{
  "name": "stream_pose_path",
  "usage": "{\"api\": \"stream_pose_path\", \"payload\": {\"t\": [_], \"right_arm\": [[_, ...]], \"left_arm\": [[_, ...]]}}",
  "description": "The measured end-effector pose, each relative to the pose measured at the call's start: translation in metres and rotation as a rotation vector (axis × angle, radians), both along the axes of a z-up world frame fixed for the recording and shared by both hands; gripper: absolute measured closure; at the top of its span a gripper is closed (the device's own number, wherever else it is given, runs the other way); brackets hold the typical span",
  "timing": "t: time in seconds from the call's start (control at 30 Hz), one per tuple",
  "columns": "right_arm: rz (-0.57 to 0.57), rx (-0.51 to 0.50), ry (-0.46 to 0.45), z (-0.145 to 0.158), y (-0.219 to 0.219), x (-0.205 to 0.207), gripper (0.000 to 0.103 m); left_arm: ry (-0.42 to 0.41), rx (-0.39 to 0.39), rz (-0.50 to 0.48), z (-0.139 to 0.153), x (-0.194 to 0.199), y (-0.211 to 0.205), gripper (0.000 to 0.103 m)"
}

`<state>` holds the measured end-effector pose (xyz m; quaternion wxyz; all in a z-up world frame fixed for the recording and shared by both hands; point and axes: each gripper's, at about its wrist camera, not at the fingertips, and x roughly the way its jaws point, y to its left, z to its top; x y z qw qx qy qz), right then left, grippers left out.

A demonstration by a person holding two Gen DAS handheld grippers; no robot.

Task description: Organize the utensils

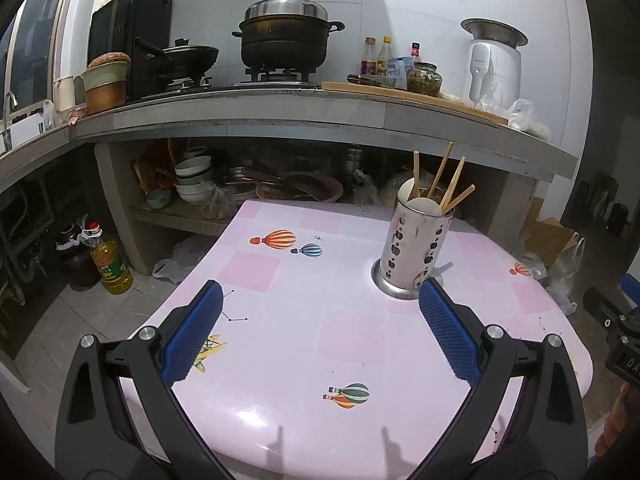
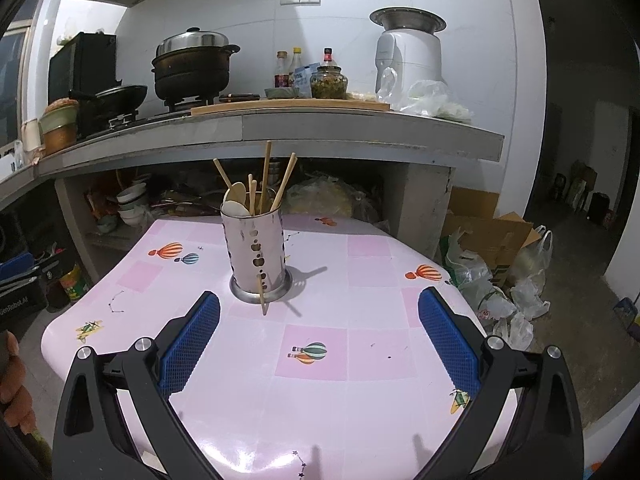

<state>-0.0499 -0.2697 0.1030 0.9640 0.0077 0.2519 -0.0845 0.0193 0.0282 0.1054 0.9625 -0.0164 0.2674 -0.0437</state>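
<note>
Left wrist view: the left claw (image 1: 320, 336) gapes empty above the pink worktop (image 1: 304, 304); chopsticks (image 1: 444, 182) and spoons stand in the holder (image 1: 412, 248) near the far right edge.

Right wrist view: the right claw (image 2: 319, 336) is spread, empty; one chopstick (image 2: 262, 294) leans outside the holder (image 2: 258, 256), apparently left to stow.

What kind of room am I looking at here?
Most likely a home kitchen: a lidded black pot on a gas burner, sauce bottles on the counter, stacked bowls below.
</note>
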Motion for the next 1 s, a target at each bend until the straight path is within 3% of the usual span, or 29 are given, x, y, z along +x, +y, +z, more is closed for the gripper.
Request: {"api": "stream_pose_path", "payload": {"t": [1.0], "right_arm": [[0.002, 0.006, 0.004, -0.0014, -0.001, -0.0004, 0.006]], "left_arm": [[0.004, 0.021, -0.026, -0.0017, -0.002, -0.0058, 0.008]]}}
